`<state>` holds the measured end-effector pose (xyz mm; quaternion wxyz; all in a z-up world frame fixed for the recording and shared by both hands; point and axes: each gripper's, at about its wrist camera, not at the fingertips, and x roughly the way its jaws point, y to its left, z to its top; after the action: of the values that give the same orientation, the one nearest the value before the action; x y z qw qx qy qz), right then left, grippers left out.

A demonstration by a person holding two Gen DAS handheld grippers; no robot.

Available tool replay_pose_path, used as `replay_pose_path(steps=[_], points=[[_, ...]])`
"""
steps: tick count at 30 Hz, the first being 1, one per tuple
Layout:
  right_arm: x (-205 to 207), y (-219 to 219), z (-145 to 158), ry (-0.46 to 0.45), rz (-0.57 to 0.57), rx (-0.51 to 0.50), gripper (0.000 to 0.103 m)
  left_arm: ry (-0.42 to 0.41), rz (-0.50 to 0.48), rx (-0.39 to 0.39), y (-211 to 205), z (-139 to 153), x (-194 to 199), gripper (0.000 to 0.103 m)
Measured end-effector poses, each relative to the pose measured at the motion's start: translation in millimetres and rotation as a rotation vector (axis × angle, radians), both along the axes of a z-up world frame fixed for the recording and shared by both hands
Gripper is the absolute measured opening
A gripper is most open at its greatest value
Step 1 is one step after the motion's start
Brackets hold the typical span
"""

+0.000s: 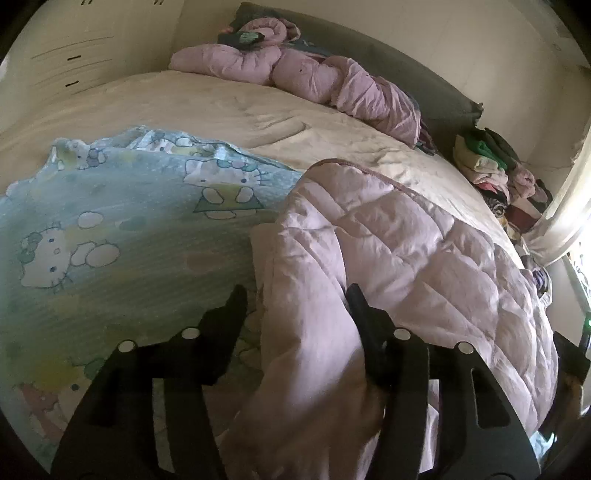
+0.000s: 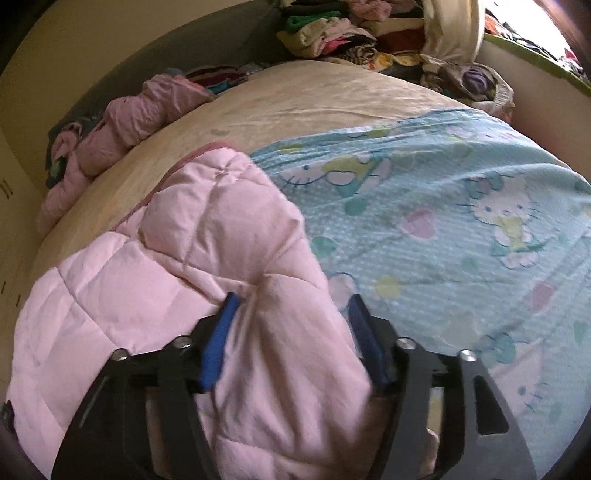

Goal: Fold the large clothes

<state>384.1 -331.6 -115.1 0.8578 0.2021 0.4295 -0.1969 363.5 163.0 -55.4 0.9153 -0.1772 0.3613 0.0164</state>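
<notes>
A pink quilted blanket [image 1: 388,251] lies in a thick fold on the bed, partly over a light blue cartoon-cat sheet [image 1: 122,229]. My left gripper [image 1: 297,295] has its fingers spread wide, with a bunch of the pink quilt lying between them. In the right wrist view the same pink quilt [image 2: 177,251] fills the left half and the blue sheet [image 2: 443,229] the right. My right gripper [image 2: 293,301], with blue pads [image 2: 218,343], also stands wide with pink quilt bunched between its fingers.
A cream bed sheet [image 1: 221,107] covers the mattress. A second rolled pink quilt [image 1: 314,77] lies along the dark headboard. A pile of mixed clothes [image 1: 495,166] sits beside the bed, also in the right wrist view [image 2: 351,33]. Drawers [image 1: 70,55] stand at the far left.
</notes>
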Motion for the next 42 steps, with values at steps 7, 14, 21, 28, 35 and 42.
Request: replay_pose_path(steps=[7, 14, 21, 28, 35, 42], points=[[-48.9, -1.0, 27.2, -0.063, 0.005, 0.054, 0.087, -0.015, 0.046, 0.047, -4.8, 22.6, -27.2, 0.082], [-90.8, 40.5, 64.1, -0.135, 0.154, -0.003, 0.087, -0.073, 0.058, 0.085, -16.5, 57.5, -61.6, 0.093], [-112.3, 113.1, 87.2, -0.169, 0.378, -0.073, 0.087, -0.089, -0.074, 0.108, -60.6, 68.6, -92.6, 0.093], [-106.3, 184.4, 86.5, -0.137, 0.557, -0.166, 0.087, -0.050, -0.177, 0.154, -122.6, 47.2, -95.2, 0.093], [-66.9, 208.4, 47.1, 0.054, 0.578, -0.141, 0.092, 0.040, -0.202, 0.245, -141.9, -0.1, -76.2, 0.095], [-44.6, 207.9, 18.7, 0.093, 0.518, -0.103, 0.099, 0.047, -0.220, 0.187, -132.6, -18.0, -59.2, 0.095]])
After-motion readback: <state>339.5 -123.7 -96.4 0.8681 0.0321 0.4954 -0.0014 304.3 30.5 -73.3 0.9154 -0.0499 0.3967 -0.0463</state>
